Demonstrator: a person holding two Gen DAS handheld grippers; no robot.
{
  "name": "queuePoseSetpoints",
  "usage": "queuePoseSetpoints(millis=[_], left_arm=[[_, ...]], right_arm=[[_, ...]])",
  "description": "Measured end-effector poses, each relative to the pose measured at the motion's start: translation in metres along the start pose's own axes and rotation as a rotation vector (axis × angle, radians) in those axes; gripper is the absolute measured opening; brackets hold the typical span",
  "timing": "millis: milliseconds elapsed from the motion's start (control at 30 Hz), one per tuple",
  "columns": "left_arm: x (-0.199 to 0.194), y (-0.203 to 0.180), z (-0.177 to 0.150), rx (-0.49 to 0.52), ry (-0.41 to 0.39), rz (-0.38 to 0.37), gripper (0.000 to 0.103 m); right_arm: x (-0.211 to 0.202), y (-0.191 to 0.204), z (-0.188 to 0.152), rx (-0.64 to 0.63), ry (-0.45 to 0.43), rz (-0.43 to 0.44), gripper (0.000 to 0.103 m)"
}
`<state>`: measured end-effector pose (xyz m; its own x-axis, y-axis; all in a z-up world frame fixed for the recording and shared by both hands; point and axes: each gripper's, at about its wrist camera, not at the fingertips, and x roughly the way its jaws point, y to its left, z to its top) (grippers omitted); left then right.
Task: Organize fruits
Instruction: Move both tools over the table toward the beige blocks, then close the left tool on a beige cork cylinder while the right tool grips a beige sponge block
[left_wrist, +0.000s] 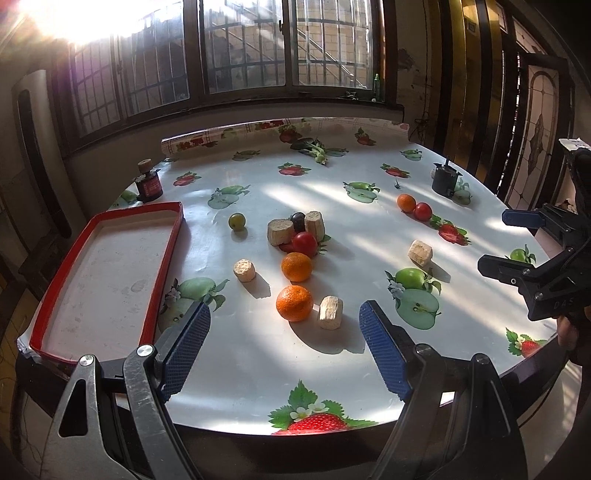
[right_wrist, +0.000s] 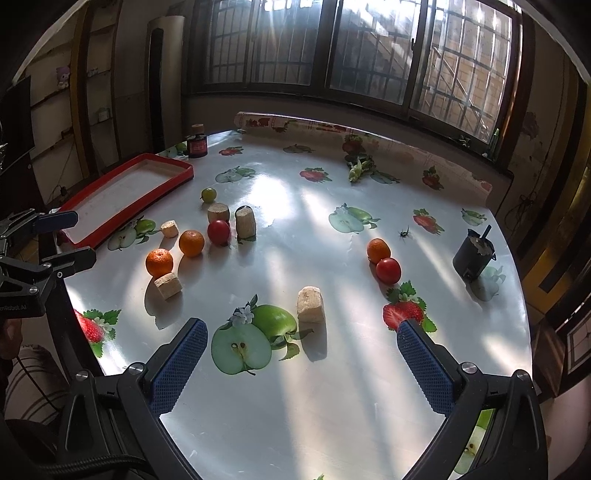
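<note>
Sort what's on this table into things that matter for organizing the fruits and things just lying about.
For the job:
three small oranges
two red tomatoes
green round fruit
dark plum
red-rimmed rectangular tray

Lying about:
beige cork-like cylinders
dark red-labelled jar
black cup
leafy green sprig

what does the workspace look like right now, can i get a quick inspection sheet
surface: round table under a glossy fruit-print cloth, streaked with sunlight
job's things: three oranges, nearest one; two red tomatoes, one touching the far orange; green fruit; dark fruit; red-rimmed tray, nothing in it
clutter: cork-like blocks, one upright; capped jar; black cup; green sprig
grippers: left gripper open, holding nothing; right gripper open, holding nothing
cables: nothing seen on the table
surroundings: barred windows, shelves, glass-panel door
</note>
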<state>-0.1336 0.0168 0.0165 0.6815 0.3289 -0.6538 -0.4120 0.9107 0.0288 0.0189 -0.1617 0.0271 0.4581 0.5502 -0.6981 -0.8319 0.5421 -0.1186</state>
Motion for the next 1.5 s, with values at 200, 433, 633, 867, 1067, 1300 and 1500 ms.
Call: queuePoseSetpoints(millis=[200,433,633,867,1067,1300,1500], left_arm=[[0.014,-0.004,-0.002,-0.008,0.042,-0.052,0.083],[0.042,-0.013,-0.006,-0.012,0.127,-0.120,0.083],[0.067,-0.017,-0.001,-0.025,0.191,-0.176,0.073],[0.084,-0.030,0.008,0.030,0.209,-0.169,0.057],[0.074,-0.029,0.006,0.057,0.206,-0.195,0.040],[0.064,-0.024,-0.001,0.055,0.211,-0.193,0.040],[0.059,-0.023,-0.005,0.055,0.211,-0.227,0.040]], right_arm=[[0.010,-0.006,-0.003,0.019,0.015,0.011,0.103],[0.031,-0.012,-0.003,0.048,0.049,0.044,0.103],[0.060,-0.022,-0.005,0.104,0.109,0.110,0.093],[0.095,-0.030,-0.001,0.152,0.167,0.145,0.076],[0.112,-0.026,0.005,0.150,0.192,0.145,0.065],[0.112,-0.026,0.006,0.151,0.180,0.157,0.065],[0.107,-0.026,0.006,0.152,0.175,0.160,0.062]])
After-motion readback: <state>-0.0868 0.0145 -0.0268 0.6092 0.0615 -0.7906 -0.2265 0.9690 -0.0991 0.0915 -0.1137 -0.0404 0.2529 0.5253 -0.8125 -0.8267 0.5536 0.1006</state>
